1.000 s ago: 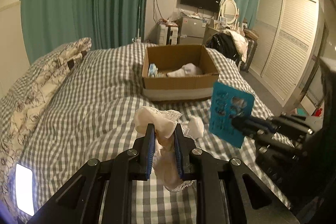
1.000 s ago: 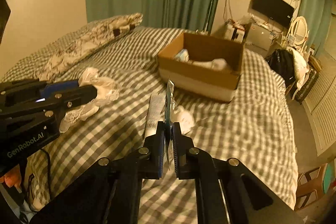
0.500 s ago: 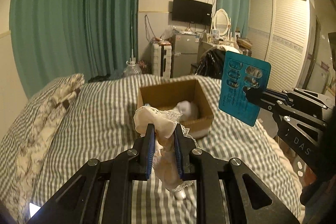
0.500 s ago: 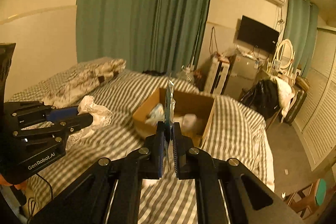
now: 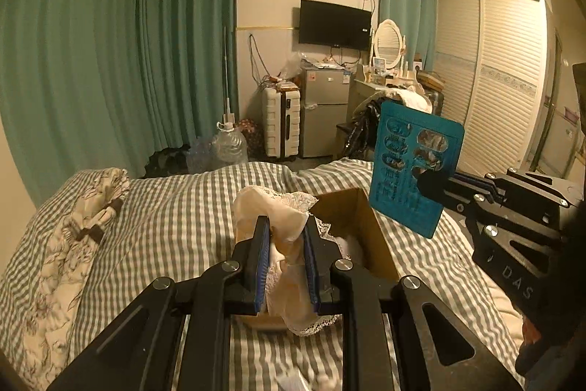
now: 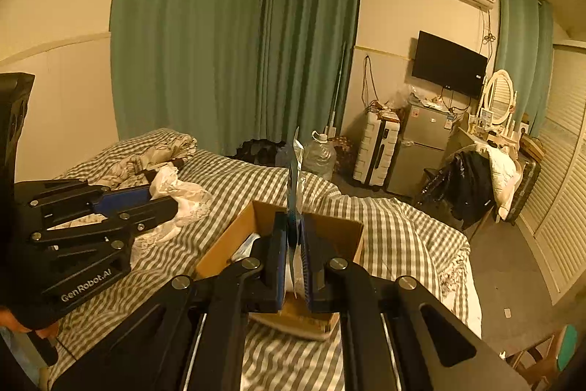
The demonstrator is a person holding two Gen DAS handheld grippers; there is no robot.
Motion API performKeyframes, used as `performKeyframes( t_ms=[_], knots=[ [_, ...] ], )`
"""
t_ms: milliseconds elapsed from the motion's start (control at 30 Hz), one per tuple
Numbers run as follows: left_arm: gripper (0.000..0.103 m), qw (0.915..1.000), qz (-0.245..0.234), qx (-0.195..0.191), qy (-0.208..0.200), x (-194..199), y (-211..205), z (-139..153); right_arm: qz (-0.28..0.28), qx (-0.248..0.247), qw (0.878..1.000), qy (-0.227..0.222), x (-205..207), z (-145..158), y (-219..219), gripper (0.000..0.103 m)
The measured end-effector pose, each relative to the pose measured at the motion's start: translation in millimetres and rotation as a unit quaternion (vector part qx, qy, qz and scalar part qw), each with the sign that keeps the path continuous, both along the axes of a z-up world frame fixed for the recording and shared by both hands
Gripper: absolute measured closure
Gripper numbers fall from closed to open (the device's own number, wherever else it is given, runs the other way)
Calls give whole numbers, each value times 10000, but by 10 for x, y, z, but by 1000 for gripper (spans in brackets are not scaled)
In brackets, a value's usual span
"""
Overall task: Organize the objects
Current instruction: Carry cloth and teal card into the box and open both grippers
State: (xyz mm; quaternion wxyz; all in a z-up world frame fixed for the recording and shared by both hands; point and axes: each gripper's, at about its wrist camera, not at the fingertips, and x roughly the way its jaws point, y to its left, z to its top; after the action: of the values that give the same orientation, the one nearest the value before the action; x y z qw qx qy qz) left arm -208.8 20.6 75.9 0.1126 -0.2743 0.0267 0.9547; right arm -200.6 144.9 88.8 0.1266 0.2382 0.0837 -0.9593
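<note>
Left wrist view puts the lace-trimmed cream cloth [image 5: 289,240] at the centre, bunched and pinched between the two fingers of the left gripper [image 5: 286,250], which is clamped on it. The cloth hangs in the air over the near end of the open cardboard box [image 5: 370,237], covering part of the box from this angle. To the right, the teal blister card [image 5: 415,167] stands upright in the air, nipped at its lower right edge by the right gripper [image 5: 430,184], above and just right of the box.

From the right wrist camera the same card [image 6: 295,189] shows edge-on, a thin strip rising between that gripper's closed fingers, with the box [image 6: 234,237] directly beyond and below. White items lie inside the box, too hidden to name. The box sits on a grey checked bedspread [image 5: 175,207], with a patterned pillow [image 5: 73,244] at the left.
</note>
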Motion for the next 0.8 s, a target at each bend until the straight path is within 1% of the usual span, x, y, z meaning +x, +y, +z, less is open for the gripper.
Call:
performKeyframes(
  t_ms=[167,267,433,500,600,633,667,700,733,800],
  knots=[
    [85,9997,24,32,-247,-489,63,-267,5,-55,9996,-272,-517,-218,-14,96],
    [85,9988,42,85,-482,-774,82,-508,-13,-133,9987,-497,-803,-412,2,96],
    [85,9961,60,149,-869,-1057,86,-915,-40,-276,9948,-977,-1246,-832,97,96],
    [85,9947,51,197,-1010,-1135,85,-1073,-42,-308,9931,-1130,-1348,-980,132,96],
    [76,9919,89,292,-1233,-1216,82,-1235,-135,-408,9904,-1311,-1448,-1183,203,96],
    [67,9912,116,303,-1282,-1216,103,-1251,-180,-447,9896,-1353,-1467,-1234,230,96],
    [56,9907,161,300,-1317,-1213,90,-1268,-222,-454,9894,-1365,-1484,-1253,250,94],
    [52,9908,212,291,-1304,-1193,72,-1260,-273,-443,9893,-1365,-1489,-1261,276,81],
    [47,9914,258,265,-1254,-1153,61,-1231,-362,-421,9894,-1339,-1471,-1252,294,58],
    [40,9926,320,178,-1160,-1079,44,-1142,-455,-456,9905,-1216,-1407,-1176,333,41]
  ],
)
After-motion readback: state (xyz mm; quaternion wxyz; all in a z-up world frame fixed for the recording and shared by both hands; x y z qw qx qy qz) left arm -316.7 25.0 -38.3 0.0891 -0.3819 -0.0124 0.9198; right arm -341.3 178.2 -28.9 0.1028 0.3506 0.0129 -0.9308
